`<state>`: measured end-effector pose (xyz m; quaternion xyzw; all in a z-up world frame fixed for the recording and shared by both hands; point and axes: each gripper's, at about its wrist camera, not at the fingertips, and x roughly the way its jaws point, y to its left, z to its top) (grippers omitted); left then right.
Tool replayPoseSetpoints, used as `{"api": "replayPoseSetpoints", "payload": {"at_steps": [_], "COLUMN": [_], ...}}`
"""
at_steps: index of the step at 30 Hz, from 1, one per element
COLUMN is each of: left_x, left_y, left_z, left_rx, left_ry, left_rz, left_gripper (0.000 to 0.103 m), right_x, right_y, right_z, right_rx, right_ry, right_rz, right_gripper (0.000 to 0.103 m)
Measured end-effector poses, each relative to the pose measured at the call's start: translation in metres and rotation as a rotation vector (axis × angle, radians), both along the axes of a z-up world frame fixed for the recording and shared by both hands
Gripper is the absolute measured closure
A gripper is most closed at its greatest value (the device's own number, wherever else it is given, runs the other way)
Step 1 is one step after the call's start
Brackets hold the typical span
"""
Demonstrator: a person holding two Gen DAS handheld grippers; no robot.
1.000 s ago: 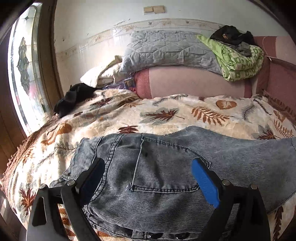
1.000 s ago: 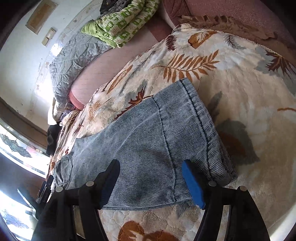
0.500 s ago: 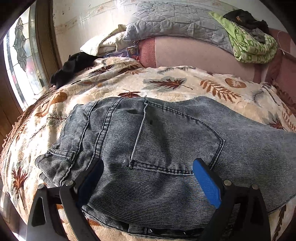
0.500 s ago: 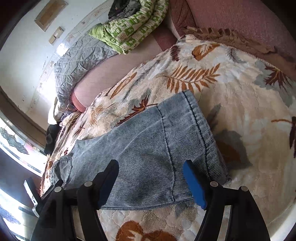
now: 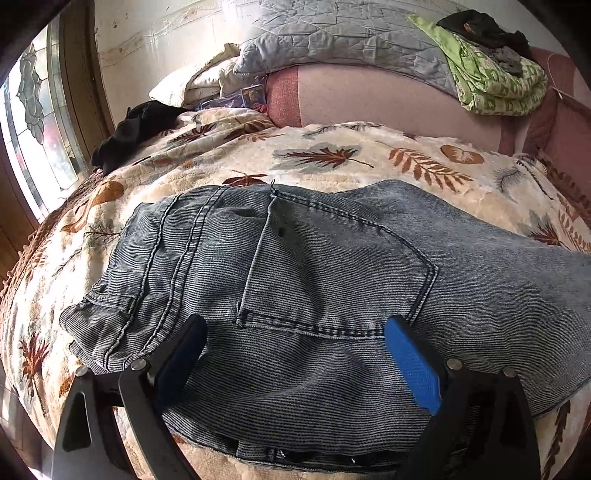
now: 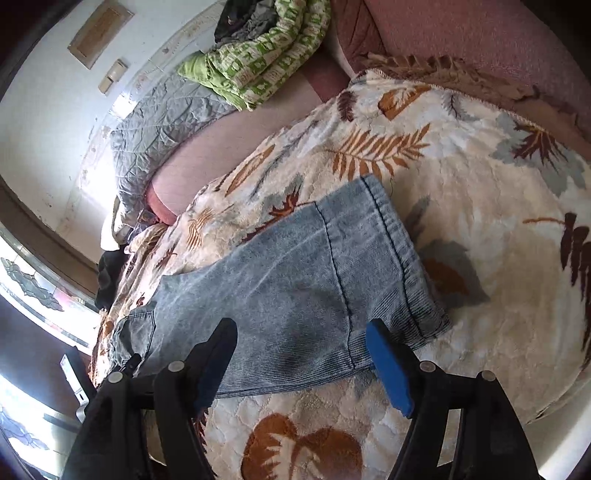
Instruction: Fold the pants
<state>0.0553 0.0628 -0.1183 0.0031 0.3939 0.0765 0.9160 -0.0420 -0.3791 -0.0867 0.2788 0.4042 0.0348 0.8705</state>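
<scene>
Right now the pants point(image 5: 314, 295), grey-blue denim, lie flat on the leaf-print blanket point(image 5: 332, 158) covering the bed, and everything else can be placed from them. Their waistband end with a back pocket fills the left wrist view; the leg end with its stitched hem point(image 6: 402, 266) shows in the right wrist view.

Above the waistband end is the left gripper point(image 5: 295, 343), its jaws spread wide with nothing between them, the blue pad point(image 5: 413, 365) over the denim just below the pocket's stitched edge. Whether the fingers actually touch the cloth is hard to tell from this angle.

Over the near edge of the leg end is the right gripper point(image 6: 301, 354), likewise wide open and holding nothing, its dark finger point(image 6: 218, 354) over the denim and the blue one at the leg's lower corner.

Beyond the pants, toward the wall, a grey quilted pillow point(image 5: 343, 33) rests on the pink headboard, with a green patterned blanket point(image 5: 495, 81) bundled beside it. A black garment point(image 5: 136, 129) lies on the blanket near the window.
</scene>
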Motion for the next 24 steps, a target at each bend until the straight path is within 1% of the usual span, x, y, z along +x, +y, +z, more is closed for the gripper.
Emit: {"api": "replayPoseSetpoints", "payload": {"at_steps": [2, 3, 5, 6, 10, 15, 16, 18, 22, 24], "left_x": [0.0, -0.001, -0.002, -0.003, -0.007, -0.008, -0.009, -0.009, -0.009, -0.01], "left_y": [0.0, -0.001, -0.003, -0.004, -0.008, -0.014, -0.015, -0.017, -0.021, -0.021], "left_z": [0.003, 0.004, 0.008, 0.01, 0.016, 0.015, 0.016, 0.015, 0.015, 0.015], "left_rx": [-0.014, -0.02, -0.028, -0.031, -0.044, -0.033, -0.034, -0.038, -0.034, -0.034], "left_ry": [-0.013, -0.02, -0.034, -0.046, -0.08, -0.08, -0.083, -0.082, -0.081, -0.086], "left_rz": [-0.004, -0.008, -0.023, -0.032, -0.062, -0.083, -0.085, -0.09, -0.105, -0.11], "left_gripper": [0.006, 0.006, 0.006, 0.006, 0.006, 0.006, 0.006, 0.006, 0.006, 0.006], "right_x": [-0.001, 0.001, 0.007, 0.008, 0.002, -0.021, -0.025, -0.031, -0.031, -0.027], "right_y": [0.001, 0.002, 0.001, -0.001, -0.009, -0.031, -0.036, -0.046, -0.052, -0.053], "right_z": [0.003, -0.002, -0.02, -0.028, -0.022, -0.011, -0.011, -0.016, -0.033, -0.037], "right_rx": [0.002, 0.004, 0.012, 0.028, 0.069, 0.113, 0.131, 0.203, 0.336, 0.354], "right_ry": [-0.003, 0.019, 0.091, 0.104, 0.056, -0.026, -0.03, -0.021, 0.034, 0.054], "right_rz": [0.009, 0.017, 0.021, 0.023, 0.004, -0.1, -0.123, -0.152, -0.151, -0.158], "right_gripper": [0.028, 0.027, 0.027, 0.027, 0.027, 0.027, 0.027, 0.027, 0.027, 0.027]}}
